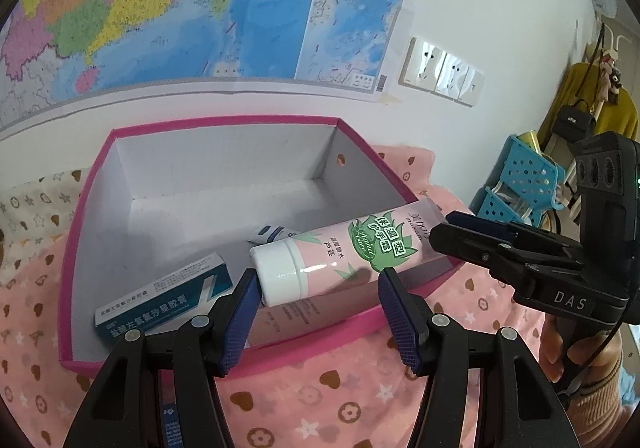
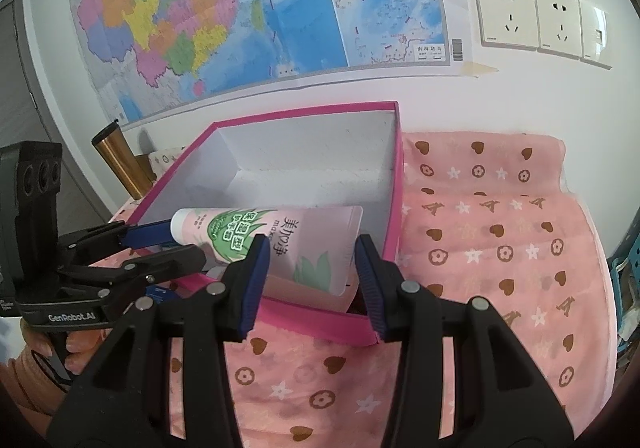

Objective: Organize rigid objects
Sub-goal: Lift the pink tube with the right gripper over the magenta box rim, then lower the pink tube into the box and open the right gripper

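Over the pink box's near rim (image 2: 312, 314), both grippers are sharing one hand-cream tube (image 1: 344, 252): the left gripper (image 1: 316, 308) is clamping its white cap end, the right gripper (image 2: 308, 268) pinching the flat crimped tail. Light, soft-bodied and glossy, it seems safest held at those stiffer ends. Beyond, a teal medicine carton (image 1: 168, 296) is lying inside.

Probably a home bedroom — wall map (image 2: 256, 16), heart-print bedding (image 2: 480, 232), hanging clothes (image 1: 600, 100).
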`<state>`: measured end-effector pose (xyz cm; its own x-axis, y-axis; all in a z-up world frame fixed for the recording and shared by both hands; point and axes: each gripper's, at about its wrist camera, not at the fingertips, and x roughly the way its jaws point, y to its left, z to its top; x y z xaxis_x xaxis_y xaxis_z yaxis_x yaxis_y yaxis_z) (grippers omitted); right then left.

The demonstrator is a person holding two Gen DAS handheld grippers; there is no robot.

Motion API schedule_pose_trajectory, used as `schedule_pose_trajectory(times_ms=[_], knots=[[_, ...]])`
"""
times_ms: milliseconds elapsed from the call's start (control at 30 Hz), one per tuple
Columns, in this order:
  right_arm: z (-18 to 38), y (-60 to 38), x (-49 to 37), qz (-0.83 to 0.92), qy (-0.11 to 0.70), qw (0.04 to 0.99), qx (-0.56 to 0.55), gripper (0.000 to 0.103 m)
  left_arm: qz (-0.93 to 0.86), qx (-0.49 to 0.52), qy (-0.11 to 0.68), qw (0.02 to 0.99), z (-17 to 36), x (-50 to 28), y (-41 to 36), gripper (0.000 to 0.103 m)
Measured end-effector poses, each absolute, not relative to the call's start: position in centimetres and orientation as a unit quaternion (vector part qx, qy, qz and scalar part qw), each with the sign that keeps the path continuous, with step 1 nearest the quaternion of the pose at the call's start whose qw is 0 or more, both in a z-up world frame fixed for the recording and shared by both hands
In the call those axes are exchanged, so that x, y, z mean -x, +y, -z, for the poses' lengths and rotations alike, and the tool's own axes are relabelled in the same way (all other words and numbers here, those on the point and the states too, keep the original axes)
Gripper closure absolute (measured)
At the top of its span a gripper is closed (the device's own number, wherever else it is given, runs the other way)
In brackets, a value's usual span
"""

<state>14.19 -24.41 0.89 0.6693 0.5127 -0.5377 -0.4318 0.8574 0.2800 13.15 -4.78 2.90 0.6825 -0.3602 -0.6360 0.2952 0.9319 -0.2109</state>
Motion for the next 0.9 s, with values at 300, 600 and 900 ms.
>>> schedule_pose_trajectory(times_ms=[300, 600, 900], knots=[[-0.3, -23.9, -14.7, -0.254, 0.32, 0.911, -0.055, 0.056, 0.173, 0.047, 0.369, 0.912, -1.9, -14.0, -4.7, 0.042], [-0.1, -23.8, -14.9, -0.249, 0.322, 0.912, -0.048, 0.056, 0.171, 0.045, 0.375, 0.91, -1.4, -14.4, -4.8, 0.042], [-0.1, -23.8, -14.9, -0.246, 0.322, 0.913, -0.044, 0.056, 0.171, 0.038, 0.377, 0.909, -1.2, -14.7, -5.1, 0.042]])
